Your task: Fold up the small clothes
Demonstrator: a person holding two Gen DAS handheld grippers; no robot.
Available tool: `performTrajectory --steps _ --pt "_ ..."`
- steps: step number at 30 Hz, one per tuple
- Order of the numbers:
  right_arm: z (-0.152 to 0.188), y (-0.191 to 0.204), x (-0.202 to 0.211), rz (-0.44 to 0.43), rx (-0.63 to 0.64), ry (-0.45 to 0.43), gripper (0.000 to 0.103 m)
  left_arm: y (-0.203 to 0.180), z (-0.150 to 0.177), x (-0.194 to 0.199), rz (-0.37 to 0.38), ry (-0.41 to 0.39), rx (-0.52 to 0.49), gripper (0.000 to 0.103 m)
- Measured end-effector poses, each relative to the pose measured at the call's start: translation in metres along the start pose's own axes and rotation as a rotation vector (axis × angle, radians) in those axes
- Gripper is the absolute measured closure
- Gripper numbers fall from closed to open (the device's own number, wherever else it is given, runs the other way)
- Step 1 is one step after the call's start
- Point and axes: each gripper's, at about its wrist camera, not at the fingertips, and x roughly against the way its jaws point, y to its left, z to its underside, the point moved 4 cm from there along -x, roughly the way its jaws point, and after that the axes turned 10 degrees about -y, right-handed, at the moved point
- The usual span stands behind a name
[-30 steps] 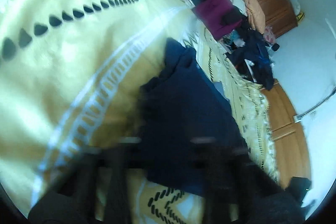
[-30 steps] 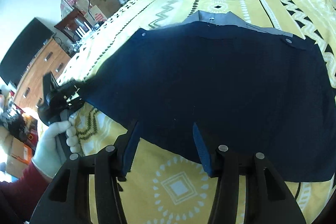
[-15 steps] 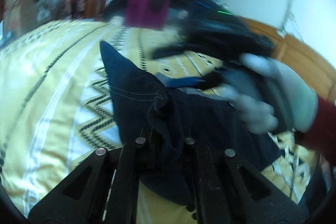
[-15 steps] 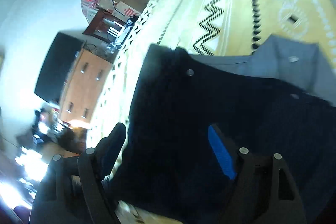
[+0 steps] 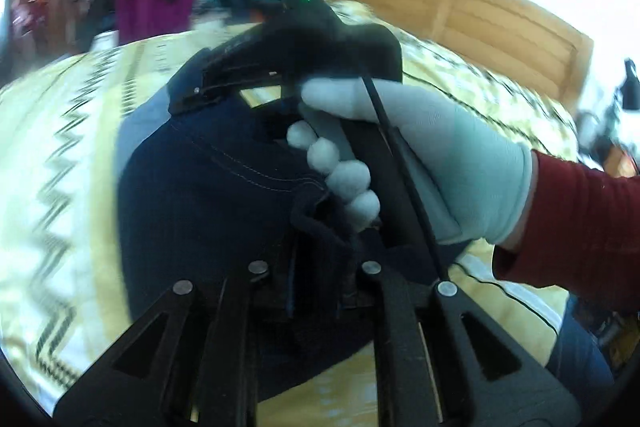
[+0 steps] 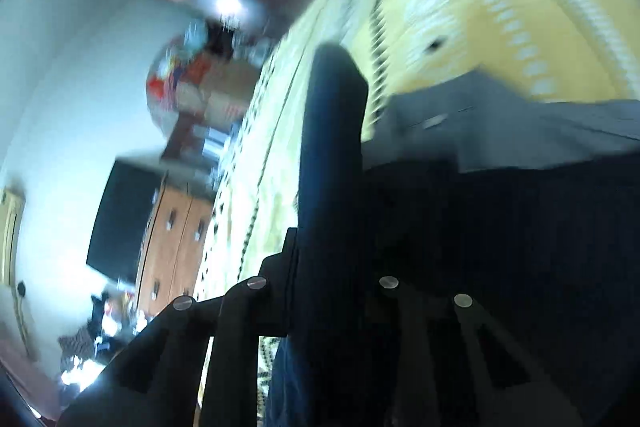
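Navy garment mid-fold, both grippers on the cloth

Bedspread [image 5: 60, 155], yellow with black zigzag bands, fills the left and lower parts of the left wrist view and the upper right of the right wrist view. Across its middle lies the navy garment [image 5: 208, 195], a grey lining showing at its upper left edge. In the centre right of the left view, a white-gloved hand [image 5: 420, 147] holds the right gripper [image 5: 200, 91], whose jaws look closed on the garment's far edge. At bottom centre, the left gripper [image 5: 320, 267] has its jaws pinched on a bunched fold of the same cloth. The right wrist view is blurred; dark fabric covers its jaws, so the grip there is hard to confirm.

Judging by this, one side is being carried over the other. Next comes laying the lifted edge flat, aligned, then releasing.
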Motion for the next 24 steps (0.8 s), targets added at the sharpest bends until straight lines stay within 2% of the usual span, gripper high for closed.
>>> performTrajectory --steps 5,10,14,16,18,20,22,24 --pt "-0.007 -0.043 0.081 0.023 -0.033 -0.096 0.087 -0.060 -0.011 -0.030 0.147 0.055 -0.118 0.091" --pt "-0.027 -0.078 0.142 0.016 -0.070 -0.135 0.087 -0.094 -0.014 -0.058 0.257 0.089 -0.135 0.087" --pt "-0.034 -0.138 0.165 0.069 -0.168 -0.141 0.087 -0.111 0.009 -0.101 0.322 0.196 -0.124 0.080" --pt "-0.028 -0.170 0.166 0.087 -0.244 -0.118 0.087 -0.112 0.025 -0.121 0.338 0.266 -0.105 0.076" --pt "-0.020 -0.189 0.159 0.101 -0.247 -0.078 0.090 -0.109 0.039 -0.131 0.331 0.306 -0.099 0.073" --pt "-0.021 -0.192 0.160 0.078 -0.250 -0.077 0.090 -0.107 0.039 -0.124 0.345 0.292 -0.098 0.068" --pt "-0.020 -0.189 0.160 0.067 -0.247 -0.058 0.085 -0.107 0.037 -0.117 0.344 0.298 -0.099 0.066" --pt "-0.017 -0.190 0.164 0.049 -0.284 -0.042 0.074 -0.103 0.030 -0.093 0.338 0.297 -0.084 0.066"
